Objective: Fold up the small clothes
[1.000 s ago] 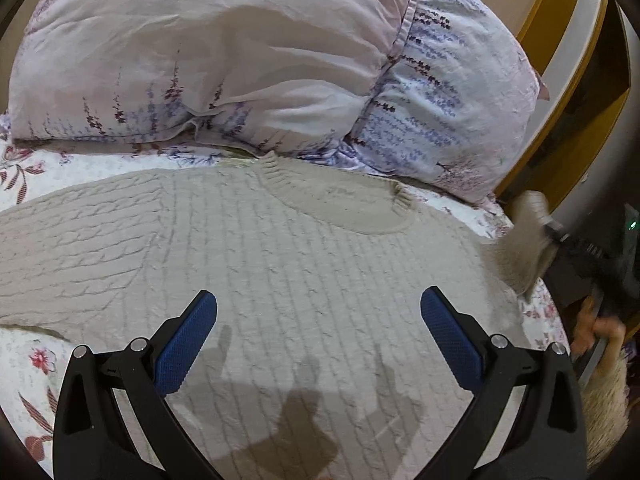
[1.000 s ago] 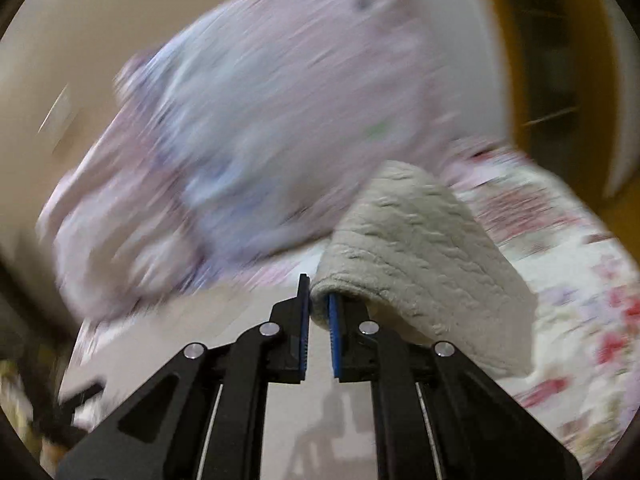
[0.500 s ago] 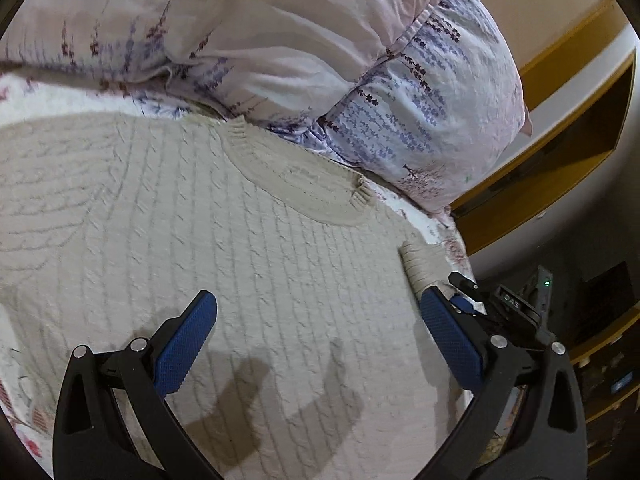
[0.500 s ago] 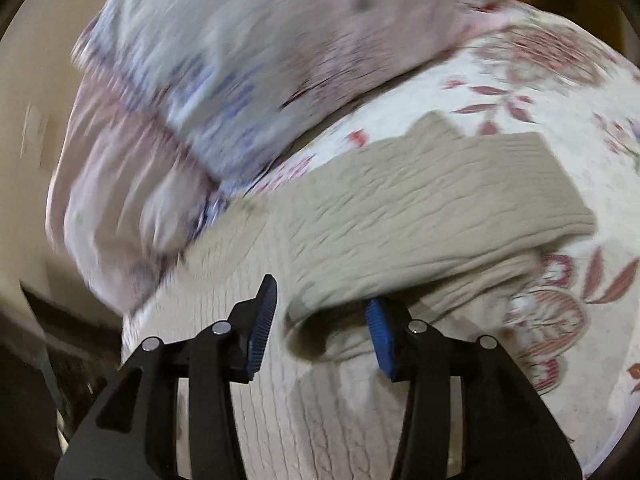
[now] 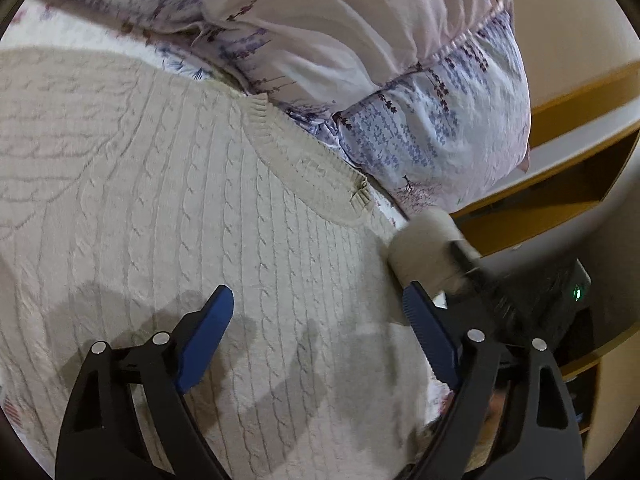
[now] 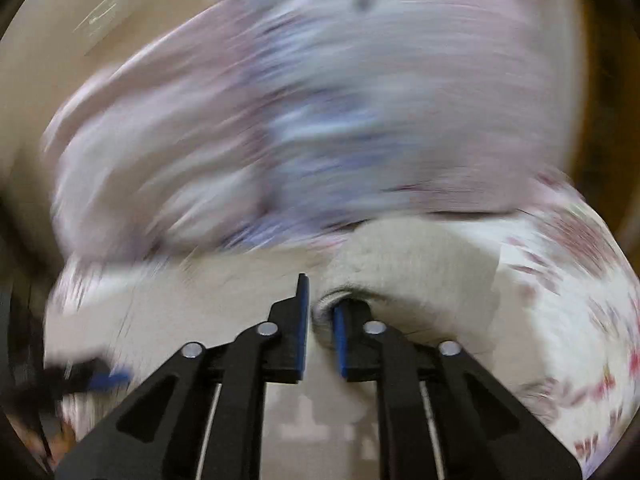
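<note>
Beige cable-knit sweater, flat on floral bedsheet; right gripper clamped on sleeve, probably to fold it inward; left gripper spread apart, empty.

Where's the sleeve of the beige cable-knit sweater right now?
The sleeve is pinched in the right gripper, lifted at the sweater's right edge. In the left wrist view it sits just below the floral pillow, near the neckline.

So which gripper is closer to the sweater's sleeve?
Right. The right gripper is shut on the sleeve; the left gripper hovers open over the sweater's body beside it.
</note>
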